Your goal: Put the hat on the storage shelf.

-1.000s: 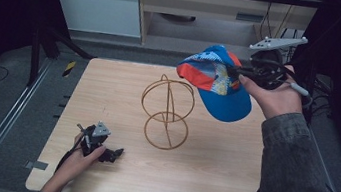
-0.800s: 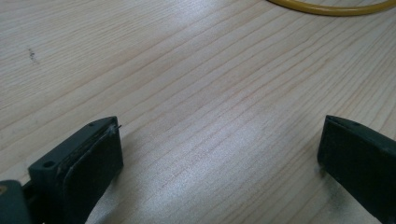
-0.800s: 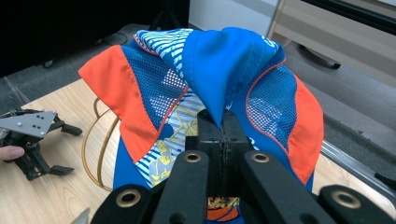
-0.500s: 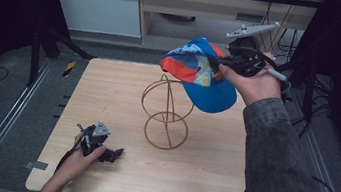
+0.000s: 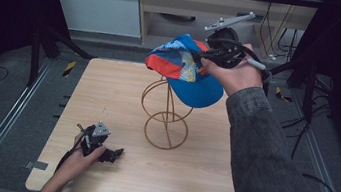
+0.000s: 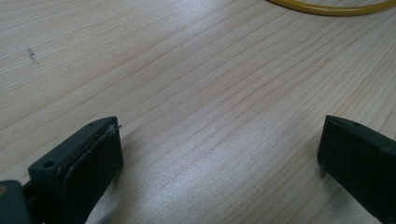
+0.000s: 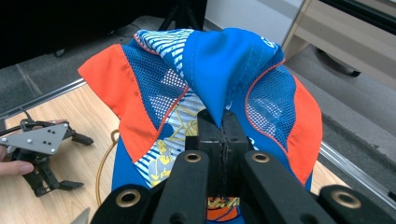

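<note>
Cap (image 5: 187, 70) above wire stand (image 5: 167, 116), table (image 5: 108, 92) (seemingly bare)

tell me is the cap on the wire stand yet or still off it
Off it. The cap hangs pinched in the shut right gripper, held in the air above and beside the wire stand, whose top loop is bare.

My right arm's in a grey-green denim-ish sleeve (image 5: 261, 154), buttoned-up look, nothing fancy. Both tongs are matte black. The right gripper (image 7: 223, 122) has chunky black arms with brass-coloured rivets, plus a grey three-cornered plate on top. The left gripper (image 5: 114, 155) has the same grey plate dotted with small screws, a thin black cable trailing off, and wide flat pads (image 6: 91, 170).
</note>
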`<state>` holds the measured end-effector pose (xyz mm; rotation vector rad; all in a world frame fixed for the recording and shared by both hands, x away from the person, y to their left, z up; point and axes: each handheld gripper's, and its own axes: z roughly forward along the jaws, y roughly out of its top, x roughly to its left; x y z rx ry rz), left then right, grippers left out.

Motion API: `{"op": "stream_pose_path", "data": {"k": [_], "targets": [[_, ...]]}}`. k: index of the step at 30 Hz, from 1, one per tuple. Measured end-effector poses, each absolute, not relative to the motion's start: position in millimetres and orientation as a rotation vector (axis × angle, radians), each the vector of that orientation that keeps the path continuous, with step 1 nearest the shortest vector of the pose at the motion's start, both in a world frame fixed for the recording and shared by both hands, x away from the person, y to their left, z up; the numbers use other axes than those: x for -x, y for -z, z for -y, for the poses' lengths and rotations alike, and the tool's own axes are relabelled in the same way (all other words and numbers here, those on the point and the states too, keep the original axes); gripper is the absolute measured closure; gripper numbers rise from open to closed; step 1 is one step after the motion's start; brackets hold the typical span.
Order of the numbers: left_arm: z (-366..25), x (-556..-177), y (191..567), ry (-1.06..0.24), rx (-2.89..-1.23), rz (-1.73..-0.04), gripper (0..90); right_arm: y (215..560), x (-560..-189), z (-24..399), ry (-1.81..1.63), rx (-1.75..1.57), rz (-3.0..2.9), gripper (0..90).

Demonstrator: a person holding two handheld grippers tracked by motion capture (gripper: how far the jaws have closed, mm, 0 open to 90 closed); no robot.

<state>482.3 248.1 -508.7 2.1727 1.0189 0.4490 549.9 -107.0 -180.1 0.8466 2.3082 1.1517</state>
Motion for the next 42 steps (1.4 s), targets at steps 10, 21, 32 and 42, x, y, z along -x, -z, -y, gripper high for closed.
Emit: {"op": "stream_pose_path", "data": {"k": [10, 21, 32, 42], "targets": [[-248.1, -482.3, 508.7, -0.448, -2.173, -1.019, 0.0, 186.3, -556.5, 88.9, -1.102, -0.828, -2.357, 90.0], [-248.1, -482.3, 508.7, -0.448, -2.172, -1.019, 0.0, 196.5, -560.4, 70.7, -1.036, -0.799, -2.42, 90.0], [-248.2, -482.3, 508.7, -0.448, -2.173, -1.019, 0.0, 206.4, -562.6, 53.8, -0.96, -0.736, -2.482, 89.8], [-248.2, -482.3, 508.7, -0.448, -2.173, -1.018, 0.0, 213.1, -567.3, 37.7, -0.883, -0.715, -2.52, 89.8]]}}
